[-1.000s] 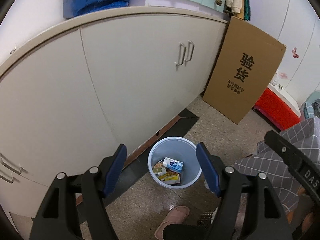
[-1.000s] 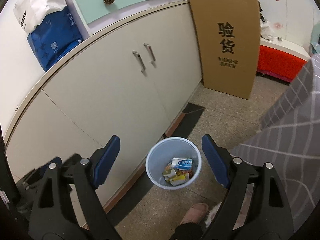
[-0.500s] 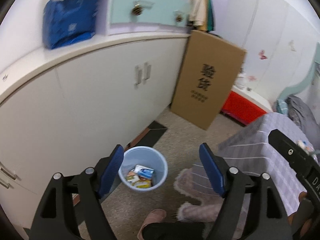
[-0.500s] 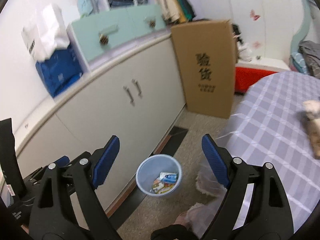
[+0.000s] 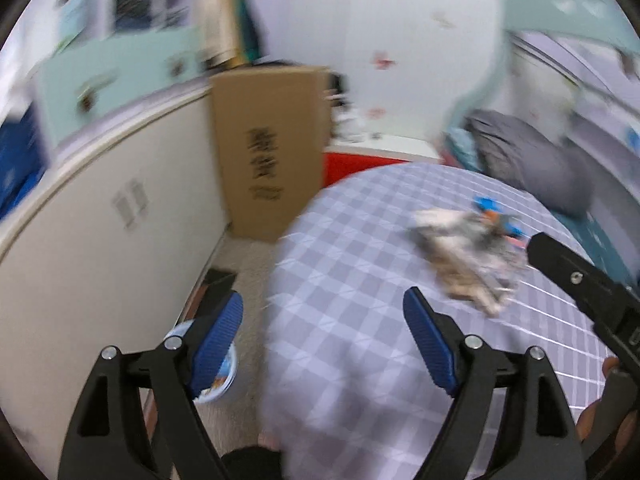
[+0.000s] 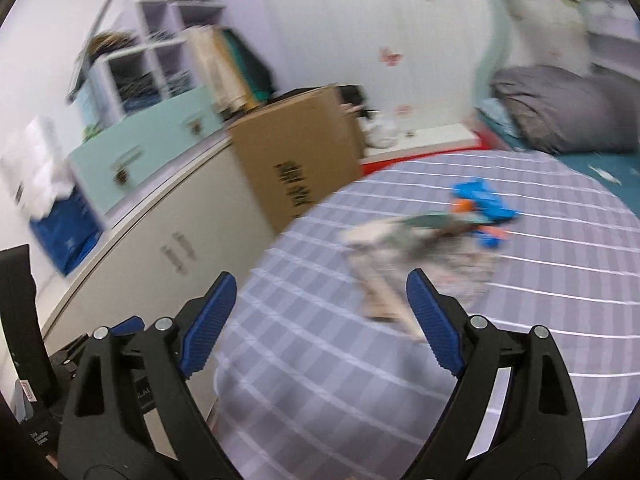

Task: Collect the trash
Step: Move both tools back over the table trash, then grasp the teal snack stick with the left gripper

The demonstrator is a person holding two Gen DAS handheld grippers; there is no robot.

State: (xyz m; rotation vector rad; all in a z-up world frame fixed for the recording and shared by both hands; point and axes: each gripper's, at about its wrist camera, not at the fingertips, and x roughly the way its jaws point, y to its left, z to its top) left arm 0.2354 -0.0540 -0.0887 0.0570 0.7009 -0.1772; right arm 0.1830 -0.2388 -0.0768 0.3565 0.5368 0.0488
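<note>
Your trash pile (image 5: 464,256) lies on the checked surface (image 5: 352,280), toward its far right. Left of the surface runs the cabinet (image 5: 100,248), with the cardboard box (image 5: 272,148) leaning at its far end. Down on the floor, between cabinet and surface, sits the bin (image 5: 218,376), behind your left tool's finger.

A lilac-and-white checked tablecloth (image 5: 360,280) is seen (blurred); blue and orange wrappers (image 6: 482,204) lie on it. A brown cardboard box (image 5: 268,148) and cream cabinet (image 5: 100,240) are shown.
</note>
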